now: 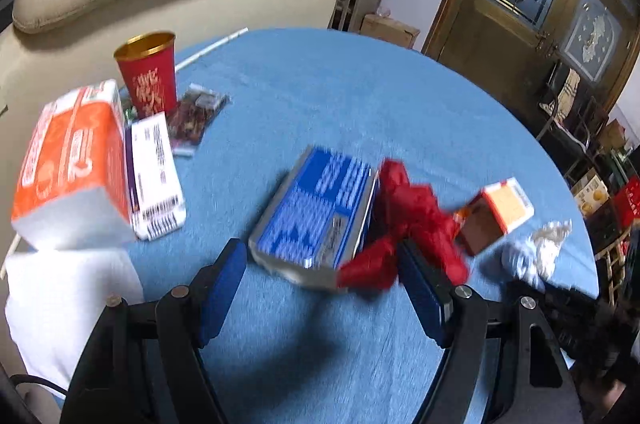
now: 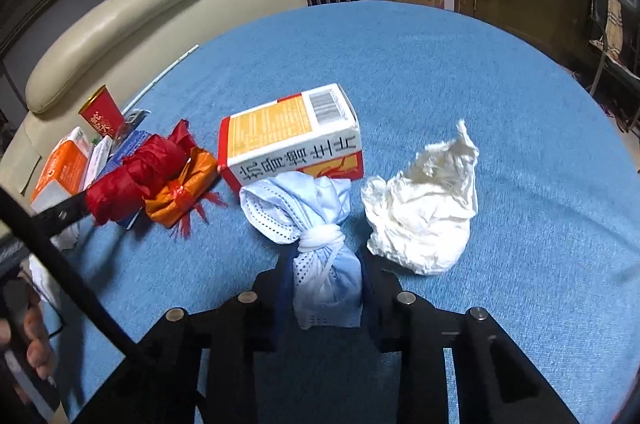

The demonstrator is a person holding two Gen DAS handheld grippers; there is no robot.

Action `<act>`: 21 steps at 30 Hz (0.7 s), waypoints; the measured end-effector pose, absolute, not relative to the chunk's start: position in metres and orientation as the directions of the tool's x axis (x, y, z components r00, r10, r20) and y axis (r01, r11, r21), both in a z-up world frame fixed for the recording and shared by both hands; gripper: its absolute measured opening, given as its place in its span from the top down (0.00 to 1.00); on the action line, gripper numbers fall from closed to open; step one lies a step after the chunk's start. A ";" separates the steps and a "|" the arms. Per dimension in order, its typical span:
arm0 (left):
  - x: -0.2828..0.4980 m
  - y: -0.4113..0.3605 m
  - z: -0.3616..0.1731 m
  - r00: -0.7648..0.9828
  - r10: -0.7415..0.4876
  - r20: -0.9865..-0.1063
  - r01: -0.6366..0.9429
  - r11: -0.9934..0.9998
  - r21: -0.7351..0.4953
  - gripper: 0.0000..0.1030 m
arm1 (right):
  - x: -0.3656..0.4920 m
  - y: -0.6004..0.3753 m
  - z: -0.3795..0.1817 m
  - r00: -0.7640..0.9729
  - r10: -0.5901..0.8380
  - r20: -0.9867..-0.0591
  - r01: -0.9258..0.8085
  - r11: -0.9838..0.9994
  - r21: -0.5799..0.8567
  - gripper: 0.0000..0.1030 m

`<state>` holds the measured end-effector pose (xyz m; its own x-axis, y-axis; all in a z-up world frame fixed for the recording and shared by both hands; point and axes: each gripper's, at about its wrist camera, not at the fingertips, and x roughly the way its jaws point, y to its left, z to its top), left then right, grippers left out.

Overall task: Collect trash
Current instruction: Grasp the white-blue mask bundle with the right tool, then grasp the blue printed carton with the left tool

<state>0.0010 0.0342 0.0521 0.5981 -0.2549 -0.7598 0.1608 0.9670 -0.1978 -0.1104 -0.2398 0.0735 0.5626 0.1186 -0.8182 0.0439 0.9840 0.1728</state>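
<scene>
The right gripper has its jaws pressed onto the knotted, rolled light-blue face mask, pinching the lower end while the knot and the looser upper end stick out beyond the fingertips. Just past the mask, touching its far end, lies the white, orange and red cardboard box with black characters. To the right of the gripper, just beside the mask, sits the crumpled white paper tissue. To its left lie the crumpled red plastic wrapper and an orange foil packet.

The left gripper stands spread wide above the round blue cloth-covered table, holding nothing. Between and just ahead of its blue pads lies the flat blue and silver printed packet, with the red wrapper against its right finger. Further left stand an orange and white tissue pack and a red paper cup with a gold rim.
</scene>
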 end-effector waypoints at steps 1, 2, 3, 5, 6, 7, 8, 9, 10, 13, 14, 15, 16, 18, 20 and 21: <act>0.005 0.033 0.057 0.607 -0.260 -0.751 0.164 0.966 -0.202 0.24 | -0.111 -0.240 0.074 0.564 0.118 -0.817 0.041 0.984 0.171 0.68; 0.008 0.032 0.061 0.610 -0.267 -0.746 0.169 0.964 -0.206 0.24 | -0.112 -0.241 0.073 0.566 0.120 -0.816 0.041 0.984 0.173 0.68; 0.013 0.031 0.063 0.610 -0.274 -0.743 0.174 0.962 -0.212 0.23 | -0.113 -0.242 0.074 0.567 0.123 -0.815 0.042 0.983 0.178 0.68; 0.025 0.026 0.060 0.595 -0.254 -0.763 0.165 0.967 -0.193 0.18 | -0.115 -0.245 0.074 0.569 0.130 -0.812 0.046 0.981 0.189 0.68; 0.030 0.023 0.056 0.574 -0.244 -0.782 0.170 0.969 -0.177 0.18 | -0.115 -0.246 0.074 0.569 0.132 -0.812 0.045 0.981 0.191 0.68; 0.036 0.019 0.050 0.554 -0.229 -0.800 0.174 0.972 -0.158 0.18 | -0.115 -0.246 0.074 0.570 0.134 -0.811 0.046 0.980 0.194 0.68; 0.039 0.017 0.046 0.544 -0.218 -0.811 0.173 0.974 -0.146 0.18 | -0.115 -0.247 0.074 0.570 0.138 -0.810 0.046 0.979 0.199 0.68; 0.041 0.016 0.040 0.526 -0.207 -0.825 0.175 0.975 -0.134 0.18 | -0.116 -0.247 0.074 0.570 0.143 -0.809 0.046 0.978 0.205 0.68; 0.041 0.014 0.035 0.505 -0.200 -0.839 0.180 0.976 -0.124 0.19 | -0.119 -0.249 0.075 0.571 0.146 -0.808 0.043 0.977 0.207 0.68; 0.031 0.007 0.027 0.489 -0.202 -0.849 0.225 0.969 -0.101 0.37 | -0.124 -0.248 0.076 0.570 0.155 -0.807 0.031 0.977 0.210 0.68; 0.026 0.006 0.028 0.491 -0.210 -0.845 0.238 0.966 -0.101 0.38 | -0.125 -0.248 0.076 0.571 0.157 -0.806 0.030 0.977 0.211 0.68; 0.023 0.004 0.029 0.496 -0.212 -0.842 0.240 0.965 -0.101 0.38 | -0.127 -0.247 0.076 0.571 0.160 -0.806 0.030 0.976 0.215 0.68; 0.019 0.004 0.030 0.496 -0.221 -0.840 0.245 0.963 -0.109 0.38 | -0.130 -0.247 0.076 0.571 0.162 -0.805 0.031 0.975 0.219 0.68; 0.010 0.005 0.034 0.500 -0.233 -0.834 0.244 0.962 -0.122 0.39 | -0.135 -0.247 0.078 0.573 0.165 -0.802 0.033 0.974 0.224 0.68; -0.002 0.006 0.038 0.509 -0.230 -0.830 0.237 0.964 -0.122 0.39 | -0.143 -0.247 0.080 0.577 0.165 -0.800 0.033 0.974 0.225 0.68; -0.008 0.007 0.039 0.510 -0.232 -0.828 0.235 0.964 -0.126 0.38 | -0.147 -0.247 0.082 0.580 0.166 -0.797 0.034 0.973 0.226 0.68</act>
<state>-0.0075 0.0066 0.0393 0.5100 -0.2321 -0.8283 0.2347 0.9639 -0.1256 -0.1467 -0.2471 0.0818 0.5802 0.1655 -0.7975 0.0336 0.9734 0.2265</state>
